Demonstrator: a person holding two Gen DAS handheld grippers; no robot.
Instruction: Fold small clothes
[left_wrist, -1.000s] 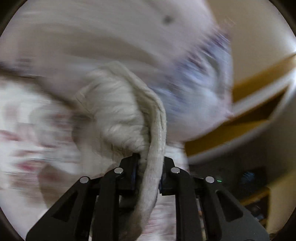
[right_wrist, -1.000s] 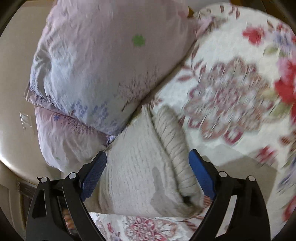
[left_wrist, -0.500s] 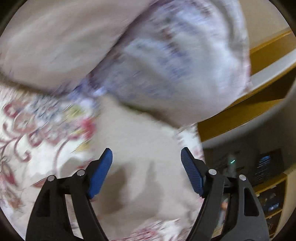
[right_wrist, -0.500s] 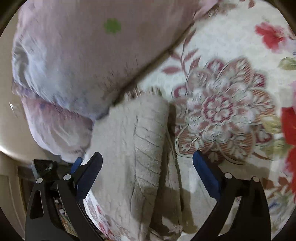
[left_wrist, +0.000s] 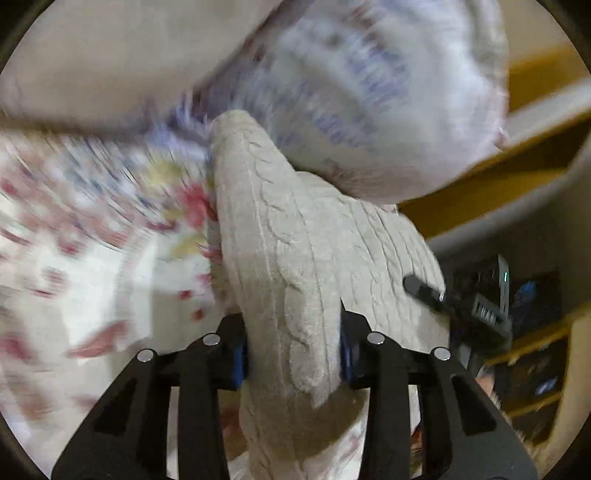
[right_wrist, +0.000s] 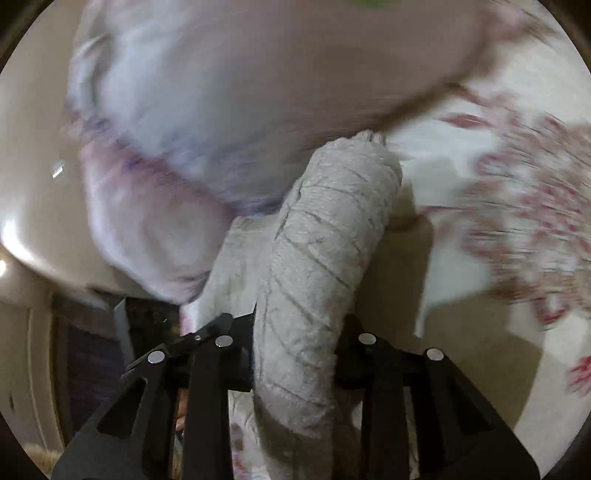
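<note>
- We have both grippers clamped on the same cream knitted sweater (left_wrist: 295, 258); the left gripper (left_wrist: 291, 354) pinches a thick bunched fold of it between its blue pads; the right gripper (right_wrist: 295, 354) is closed on a rolled, doubled-over part.
- The sweater lies partly on the flowered bedspread (left_wrist: 92, 240) of the bed; its far end reaches the pale lilac pillows (right_wrist: 221, 110) and seems to touch them; part of it is raised off the bed in our grip.
- We judge the fold to be under way; the sweater already looks doubled into a thick bundle rather than spread flat.
- What is left, as far as we can tell: laying the held layers down, smoothing them, and letting go; we see no neat finished stack yet.
- Much of both views is blurred, so we cannot tell how square the folded edges sit; no other clothes show.
</note>
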